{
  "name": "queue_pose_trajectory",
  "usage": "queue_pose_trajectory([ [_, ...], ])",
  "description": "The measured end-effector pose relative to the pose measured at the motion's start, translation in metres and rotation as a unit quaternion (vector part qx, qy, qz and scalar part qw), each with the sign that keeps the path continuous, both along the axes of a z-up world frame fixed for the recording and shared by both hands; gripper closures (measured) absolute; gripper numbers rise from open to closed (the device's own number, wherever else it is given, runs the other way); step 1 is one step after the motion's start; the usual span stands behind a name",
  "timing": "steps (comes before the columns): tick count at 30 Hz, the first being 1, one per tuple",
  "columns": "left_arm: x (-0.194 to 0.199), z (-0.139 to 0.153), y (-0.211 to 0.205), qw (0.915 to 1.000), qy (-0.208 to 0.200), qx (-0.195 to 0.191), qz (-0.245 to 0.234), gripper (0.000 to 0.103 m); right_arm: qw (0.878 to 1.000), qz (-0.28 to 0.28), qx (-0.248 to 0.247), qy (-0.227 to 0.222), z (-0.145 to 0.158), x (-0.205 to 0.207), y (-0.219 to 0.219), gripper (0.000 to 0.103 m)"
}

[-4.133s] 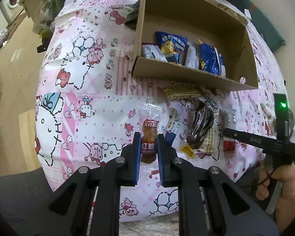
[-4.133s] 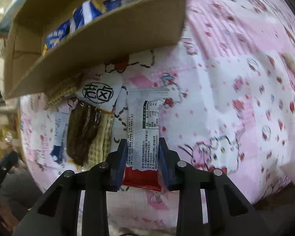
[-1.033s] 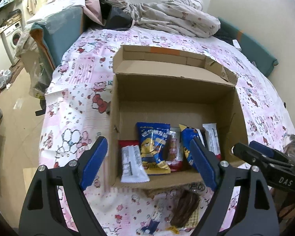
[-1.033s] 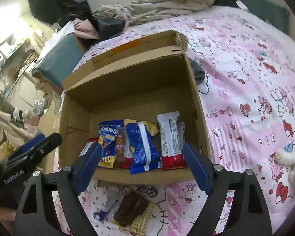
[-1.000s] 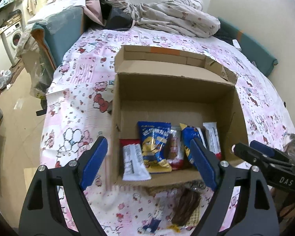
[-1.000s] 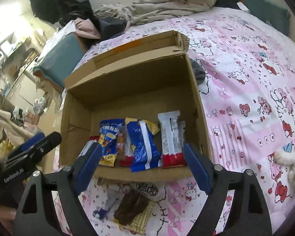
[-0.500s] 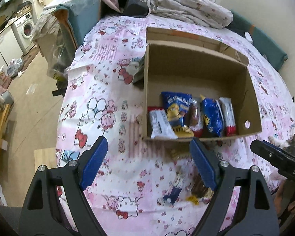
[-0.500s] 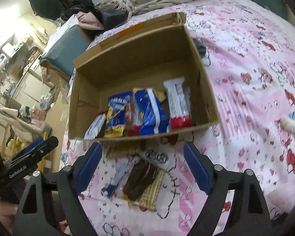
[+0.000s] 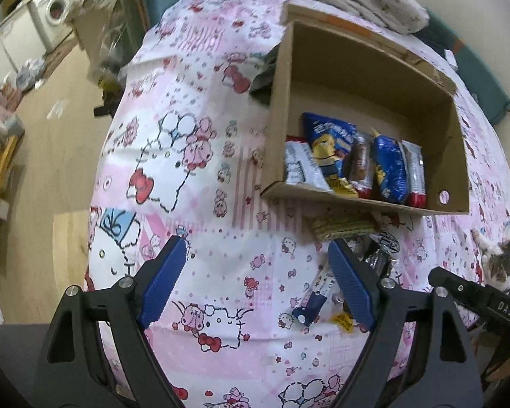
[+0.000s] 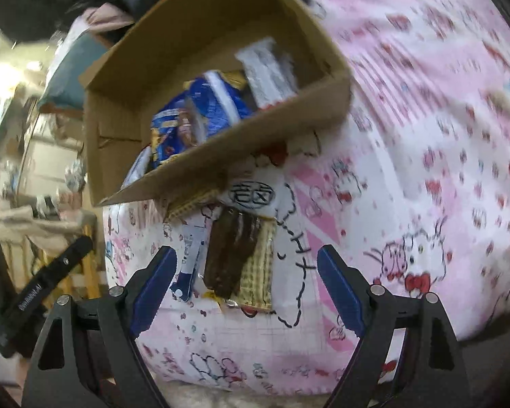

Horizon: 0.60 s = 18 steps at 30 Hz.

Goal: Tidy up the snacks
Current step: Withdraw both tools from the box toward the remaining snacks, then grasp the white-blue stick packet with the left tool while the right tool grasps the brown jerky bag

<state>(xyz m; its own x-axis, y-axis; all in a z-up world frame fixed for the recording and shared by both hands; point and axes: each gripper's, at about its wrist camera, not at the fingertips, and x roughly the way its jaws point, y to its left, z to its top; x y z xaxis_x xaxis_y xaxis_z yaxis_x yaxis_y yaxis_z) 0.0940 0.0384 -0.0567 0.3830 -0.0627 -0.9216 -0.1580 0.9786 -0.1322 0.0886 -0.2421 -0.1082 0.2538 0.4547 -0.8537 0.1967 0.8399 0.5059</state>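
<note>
Left wrist view: left gripper [image 9: 256,282] is pointing down at the bed [image 9: 200,204], jaws spread wide, nothing between them. Loose snacks are lying right of its centreline, just near of the cardboard box [image 9: 363,200]: a blue stick packet [image 9: 314,297] showing inside the right jaw, a yellow wafer pack [image 9: 343,226] tucked against the box's near wall, the rest hiding behind the right jaw. Bare sheet is sitting under the jaw gap itself. Box is already holding a row of packets [image 9: 357,163] along its near wall.

Right wrist view (blurred): right gripper [image 10: 246,284] is also released, jaws wide, empty. The brown snack pack [image 10: 234,255] is lying almost dead centre between its jaws, just far of them, long axis running near-to-far, roughly along the pointing direction. Blue stick packet [image 10: 190,261] is lying parallel, just left of it, by the left jaw; a round-label white pack [image 10: 253,195] is sitting far of it, near the box [image 10: 221,156].

Judgement: right gripper is the better lined up for the brown pack; left one is needing a shift right for the stick packet.
</note>
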Motion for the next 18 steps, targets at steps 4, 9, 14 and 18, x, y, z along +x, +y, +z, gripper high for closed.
queue_pose_trajectory([
  [4, 0.002, -0.015, 0.006, 0.9993, 0.025, -0.016, 0.023, 0.02, 0.999, -0.035, 0.018, 0.021, -0.009, 0.002, -0.012, 0.016],
  [9, 0.008, -0.044, -0.018, 0.997, 0.072, -0.024, -0.016, 0.026, 0.999, -0.043, 0.018, 0.028, -0.015, 0.005, -0.015, 0.016],
  [14, 0.007, -0.078, -0.07, 0.9838, 0.127, 0.003, -0.127, 0.033, 0.998, -0.053, 0.018, 0.037, -0.019, 0.008, -0.025, 0.016],
  [18, 0.005, -0.089, -0.092, 0.9752, 0.131, 0.045, -0.172, 0.068, 0.997, -0.057, 0.018, 0.04, -0.022, 0.008, -0.03, 0.016],
])
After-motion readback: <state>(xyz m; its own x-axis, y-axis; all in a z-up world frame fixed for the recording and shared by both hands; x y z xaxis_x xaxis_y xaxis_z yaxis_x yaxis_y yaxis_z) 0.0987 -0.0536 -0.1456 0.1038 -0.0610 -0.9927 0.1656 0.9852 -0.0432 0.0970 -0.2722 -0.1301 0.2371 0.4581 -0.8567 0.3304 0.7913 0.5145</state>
